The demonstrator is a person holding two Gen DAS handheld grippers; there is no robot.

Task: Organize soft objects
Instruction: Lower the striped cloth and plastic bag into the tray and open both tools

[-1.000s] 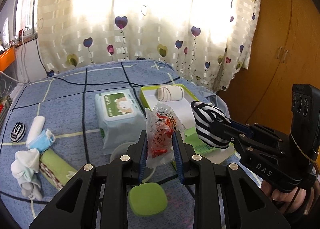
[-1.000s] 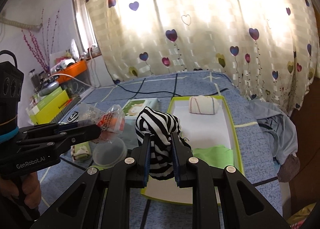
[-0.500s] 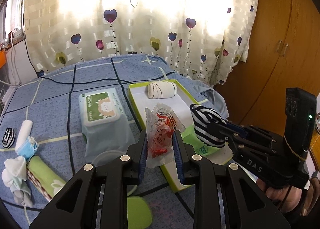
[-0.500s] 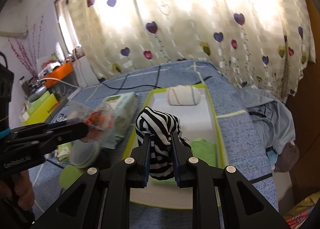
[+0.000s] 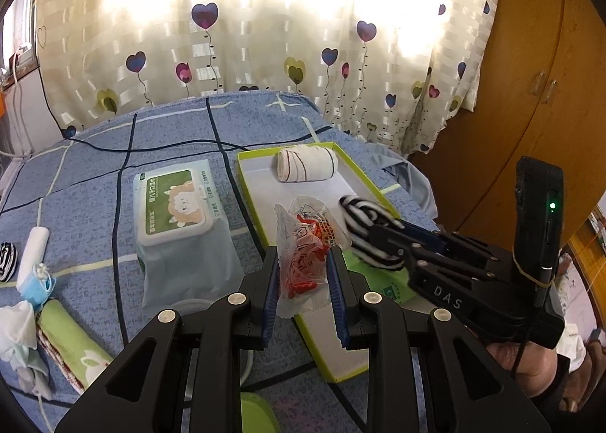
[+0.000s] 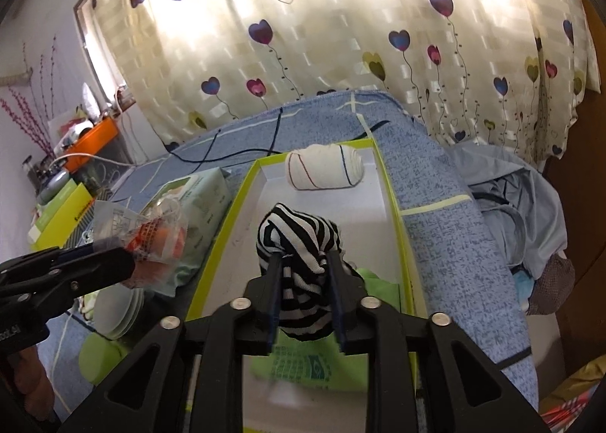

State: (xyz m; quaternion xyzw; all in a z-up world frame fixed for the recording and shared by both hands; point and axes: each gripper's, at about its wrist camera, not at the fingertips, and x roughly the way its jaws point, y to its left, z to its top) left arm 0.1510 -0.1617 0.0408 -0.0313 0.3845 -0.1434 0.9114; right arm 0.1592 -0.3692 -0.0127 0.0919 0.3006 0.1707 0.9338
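My left gripper (image 5: 303, 262) is shut on a clear plastic bag with red contents (image 5: 305, 243), held above the near left edge of a green-rimmed white tray (image 5: 261, 206). My right gripper (image 6: 303, 262) is shut on a black-and-white striped sock bundle (image 6: 297, 232), held over the middle of the tray (image 6: 242, 198). The bundle also shows in the left wrist view (image 5: 365, 217). A white rolled sock (image 6: 324, 172) lies at the tray's far end. A green packet (image 6: 303, 361) lies at its near end, below the bundle.
A wet-wipes pack (image 5: 178, 206) lies left of the tray on the blue bed. At the far left are a face mask (image 5: 38, 278), a green towel (image 5: 64, 338), white socks (image 5: 15, 330) and a small striped bundle (image 5: 7, 259). A curtain hangs behind. A wardrobe (image 5: 530, 92) stands to the right.
Both grippers have moved forward and rightward over the tray, still holding the bag and the striped bundle. The right gripper now sits over the tray's middle.
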